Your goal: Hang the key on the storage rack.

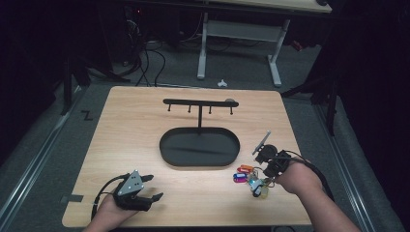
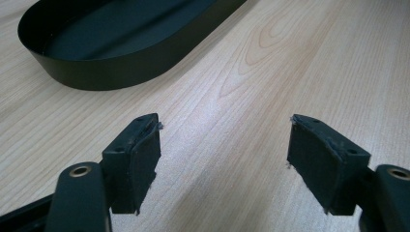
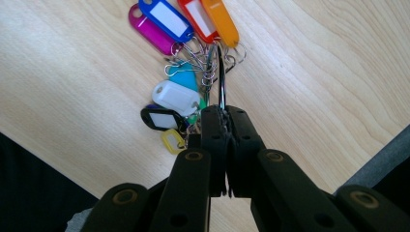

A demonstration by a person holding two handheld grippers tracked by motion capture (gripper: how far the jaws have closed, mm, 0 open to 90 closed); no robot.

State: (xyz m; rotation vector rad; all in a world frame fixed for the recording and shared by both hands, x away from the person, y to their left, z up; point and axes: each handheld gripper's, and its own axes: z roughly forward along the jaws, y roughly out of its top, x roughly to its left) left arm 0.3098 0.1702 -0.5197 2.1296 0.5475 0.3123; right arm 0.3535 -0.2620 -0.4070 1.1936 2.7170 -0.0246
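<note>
Pale wood grain covers the table (image 1: pixel 145 140), and at its near left corner the left gripper (image 1: pixel 151 187) rests low in the person's left hand (image 1: pixel 110 210) — its fingers (image 2: pixel 137 154) spread wide apart with nothing but bare wood between them. Ahead of it, at the middle of the table, lies a black oval tray (image 1: pixel 199 147), with a black T-shaped hook rack (image 1: pixel 200 103) rising from its far rim. Near the right edge lies a bunch of coloured key tags (image 1: pixel 249 176) — magenta, blue, red, orange, white, black, yellow — strung on a metal ring (image 3: pixel 221 82). The right gripper (image 3: pixel 225 113), held in the right hand (image 1: pixel 296 178), has its fingers pressed together on that ring, the tags fanned flat on the wood just beyond.
</note>
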